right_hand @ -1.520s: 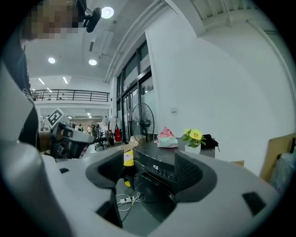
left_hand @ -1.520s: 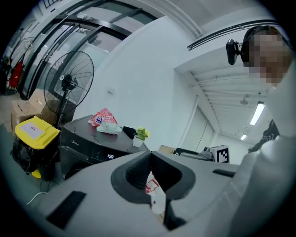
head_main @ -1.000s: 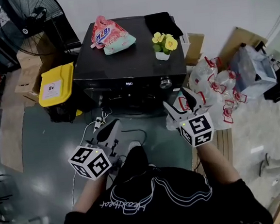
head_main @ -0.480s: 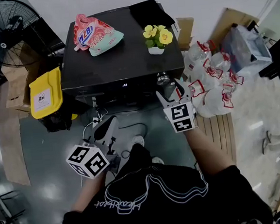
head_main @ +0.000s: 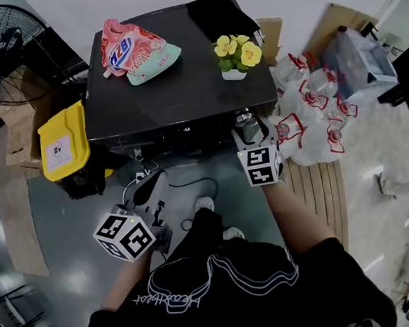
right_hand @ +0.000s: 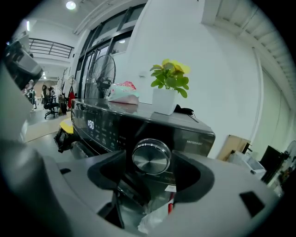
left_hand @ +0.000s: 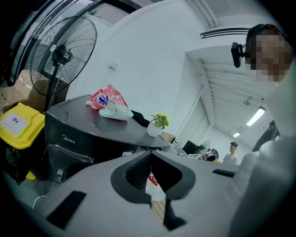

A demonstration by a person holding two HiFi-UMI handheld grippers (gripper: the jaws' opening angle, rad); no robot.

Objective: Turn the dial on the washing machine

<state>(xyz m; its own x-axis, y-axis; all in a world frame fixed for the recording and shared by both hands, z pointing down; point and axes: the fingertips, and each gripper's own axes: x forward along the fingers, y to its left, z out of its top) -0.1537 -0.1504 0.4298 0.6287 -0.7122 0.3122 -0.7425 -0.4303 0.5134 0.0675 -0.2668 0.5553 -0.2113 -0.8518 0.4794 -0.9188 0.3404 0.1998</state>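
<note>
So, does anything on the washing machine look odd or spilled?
Nothing spilled. The pink bag lies on its side on the washing machine, and a black cloth lies at its back edge; the flower pot stands upright.

Head view steeply above washing machine (head_main: 184, 90), gripper views low facing its front, right nearest, at dial (right_hand: 151, 157), machine shared

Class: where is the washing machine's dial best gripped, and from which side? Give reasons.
Grip the dial by its round rim, one jaw each side, coming straight at the washing machine front panel. It is a shallow disc standing out from that upright panel, so only its edge gives opposing faces.
</note>
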